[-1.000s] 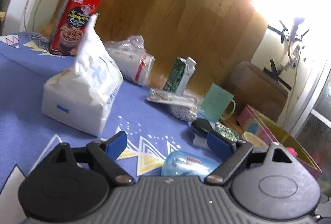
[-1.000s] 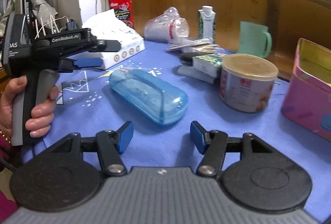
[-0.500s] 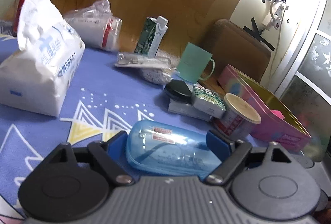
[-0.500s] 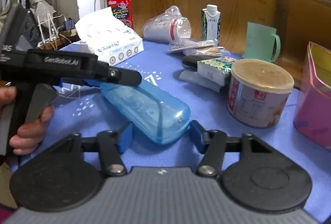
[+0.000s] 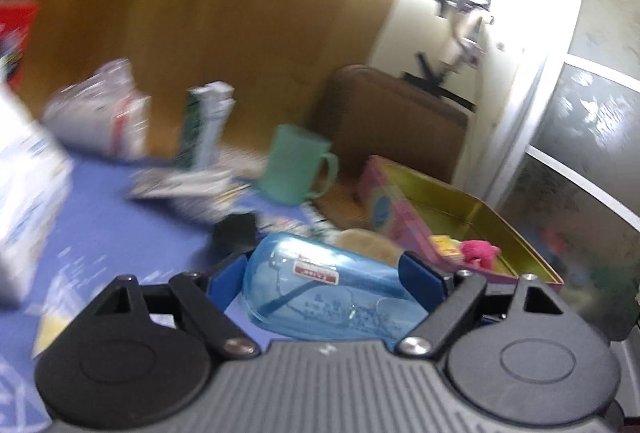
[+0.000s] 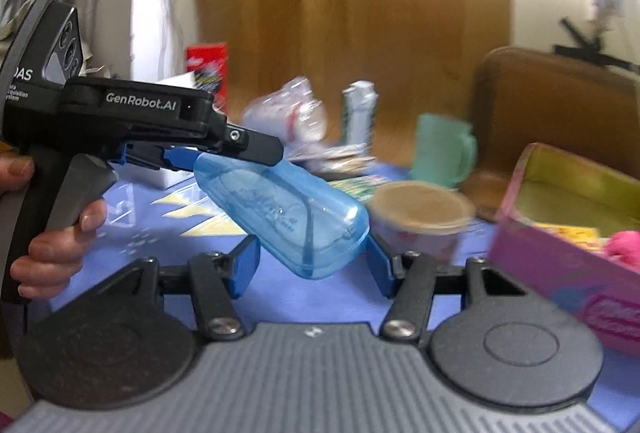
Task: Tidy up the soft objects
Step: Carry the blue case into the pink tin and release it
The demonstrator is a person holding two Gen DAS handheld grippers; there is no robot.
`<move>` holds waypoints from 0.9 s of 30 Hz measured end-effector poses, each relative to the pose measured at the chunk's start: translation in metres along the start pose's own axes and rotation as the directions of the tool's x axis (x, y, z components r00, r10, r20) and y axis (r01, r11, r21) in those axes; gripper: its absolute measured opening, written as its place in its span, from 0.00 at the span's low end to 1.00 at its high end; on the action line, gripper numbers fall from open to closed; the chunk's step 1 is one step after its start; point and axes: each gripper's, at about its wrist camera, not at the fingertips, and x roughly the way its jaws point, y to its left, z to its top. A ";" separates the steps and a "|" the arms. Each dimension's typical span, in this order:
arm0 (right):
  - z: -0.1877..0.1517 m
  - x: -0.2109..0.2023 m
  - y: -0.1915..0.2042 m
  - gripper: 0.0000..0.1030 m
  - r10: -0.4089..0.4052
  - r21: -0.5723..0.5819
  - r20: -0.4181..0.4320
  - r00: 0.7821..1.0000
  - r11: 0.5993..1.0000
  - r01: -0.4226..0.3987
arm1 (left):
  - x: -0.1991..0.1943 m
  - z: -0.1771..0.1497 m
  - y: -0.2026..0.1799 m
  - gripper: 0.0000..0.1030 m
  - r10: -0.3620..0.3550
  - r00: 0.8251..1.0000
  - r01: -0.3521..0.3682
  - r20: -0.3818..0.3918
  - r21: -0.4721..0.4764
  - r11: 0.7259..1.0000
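Left gripper (image 5: 324, 275) clamps the blue glasses case (image 5: 332, 293) by one end, lifted off the blue tablecloth (image 6: 320, 297) — right gripper (image 6: 312, 265) open around its other end.

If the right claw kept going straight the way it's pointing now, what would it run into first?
The blue case, most likely: the left claw holds it up, and its near end already sits between the right claw's fingers. Past that, the round tub, though blur leaves depth uncertain.
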 end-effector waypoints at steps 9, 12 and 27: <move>0.001 -0.040 -0.074 0.59 -0.215 0.059 0.065 0.974 0.976 0.211 | 0.089 0.029 -0.086 0.83 -0.155 0.986 0.159 -0.055 0.069 0.985; -0.002 -0.049 -0.102 0.58 -0.276 0.083 0.067 0.959 0.959 0.270 | 0.117 0.030 -0.112 0.83 -0.167 0.983 0.174 -0.082 0.093 0.980; -0.024 -0.059 -0.187 0.57 -0.538 0.316 0.025 0.842 0.803 0.504 | 0.142 0.014 -0.142 0.82 -0.133 0.979 0.159 -0.152 0.169 0.973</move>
